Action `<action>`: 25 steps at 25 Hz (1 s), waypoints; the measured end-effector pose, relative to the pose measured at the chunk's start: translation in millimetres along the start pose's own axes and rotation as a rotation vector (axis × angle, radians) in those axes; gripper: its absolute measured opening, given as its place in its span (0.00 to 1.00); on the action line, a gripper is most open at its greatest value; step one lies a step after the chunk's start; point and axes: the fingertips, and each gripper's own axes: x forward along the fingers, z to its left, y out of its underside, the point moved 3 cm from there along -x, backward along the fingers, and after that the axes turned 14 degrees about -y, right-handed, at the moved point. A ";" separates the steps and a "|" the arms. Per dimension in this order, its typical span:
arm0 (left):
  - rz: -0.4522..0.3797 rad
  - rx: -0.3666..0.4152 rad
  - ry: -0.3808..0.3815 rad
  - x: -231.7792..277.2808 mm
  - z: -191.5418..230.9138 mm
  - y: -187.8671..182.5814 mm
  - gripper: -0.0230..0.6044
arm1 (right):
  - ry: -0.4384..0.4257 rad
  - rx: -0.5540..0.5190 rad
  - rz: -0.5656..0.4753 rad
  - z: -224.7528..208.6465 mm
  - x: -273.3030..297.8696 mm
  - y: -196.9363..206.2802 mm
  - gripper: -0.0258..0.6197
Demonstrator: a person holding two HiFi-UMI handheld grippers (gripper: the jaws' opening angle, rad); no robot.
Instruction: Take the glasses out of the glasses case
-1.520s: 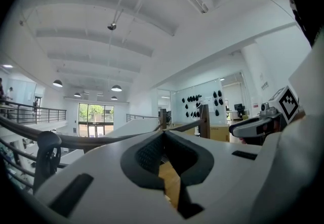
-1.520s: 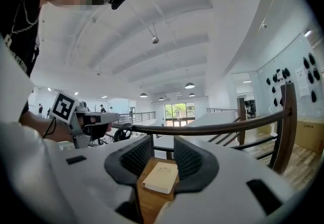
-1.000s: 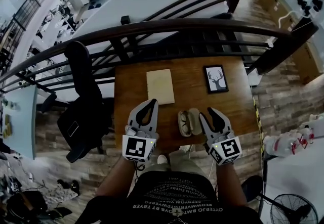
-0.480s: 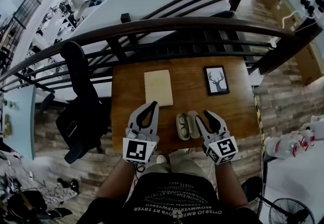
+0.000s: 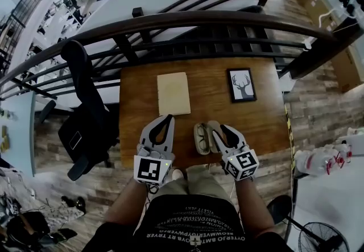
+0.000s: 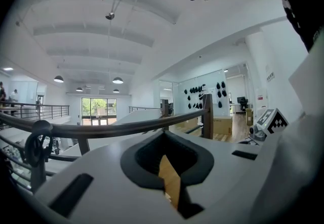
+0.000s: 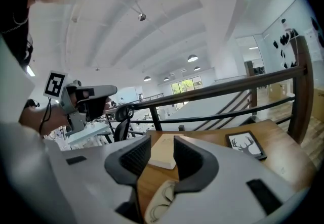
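An open cream glasses case (image 5: 200, 129) lies near the front edge of the wooden table (image 5: 256, 120), with dark-rimmed glasses (image 5: 202, 139) inside its left half. My right gripper (image 5: 218, 128) is open and empty, low over the case's right half. In the right gripper view the case (image 7: 159, 203) shows below and between the spread jaws of the right gripper (image 7: 162, 149). My left gripper (image 5: 168, 118) hovers left of the case, apart from it, tips together. In the left gripper view the left gripper (image 6: 164, 133) is shut, with only a sliver of table showing behind.
A beige notebook (image 5: 173, 93) lies mid-table and a framed deer picture (image 5: 241, 85) sits at the back right. A dark railing (image 5: 187, 22) runs along the table's far side. A black chair with a jacket (image 5: 85, 120) stands left of the table.
Both grippers have come down toward the table. The right one has dropped further and shifted left onto the case's right side. Its jaws keep the same gap.
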 end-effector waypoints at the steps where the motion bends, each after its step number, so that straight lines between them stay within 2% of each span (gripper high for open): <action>1: 0.004 -0.004 -0.003 0.7 0.4 1.1 0.08 | 0.001 0.005 0.010 -2.5 2.3 5.6 0.23; 11: 0.010 -0.018 0.003 1.8 -2.5 0.4 0.08 | -0.022 0.045 0.147 -14.6 22.7 62.2 0.23; 25: 0.023 -0.026 0.016 2.7 -8.8 7.6 0.08 | -0.010 0.141 0.266 -30.6 39.4 120.8 0.23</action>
